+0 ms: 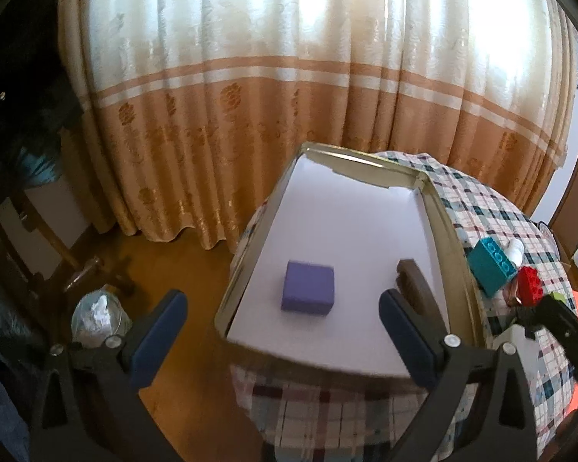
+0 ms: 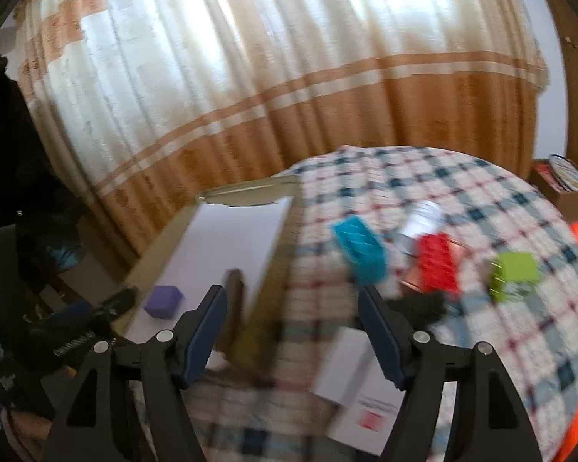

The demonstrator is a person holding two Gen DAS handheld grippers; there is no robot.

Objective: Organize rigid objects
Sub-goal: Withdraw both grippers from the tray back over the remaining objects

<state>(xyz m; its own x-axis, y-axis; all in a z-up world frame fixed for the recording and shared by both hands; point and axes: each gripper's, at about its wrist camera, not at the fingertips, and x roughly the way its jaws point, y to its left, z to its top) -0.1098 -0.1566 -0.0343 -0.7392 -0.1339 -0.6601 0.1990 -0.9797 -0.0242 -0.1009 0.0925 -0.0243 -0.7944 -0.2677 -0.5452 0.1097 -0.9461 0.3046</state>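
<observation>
No text is legible; print on the white box is too blurred to read.

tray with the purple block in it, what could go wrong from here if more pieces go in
1. The shallow metal tray overhangs the left edge of the checked tablecloth; a push could tip it towards the floor.
2. The teal studded brick, red studded brick and white bottle crowd together, so the open right gripper may knock neighbours.
3. The purple block sits loose on the smooth white liner and may slide.
</observation>
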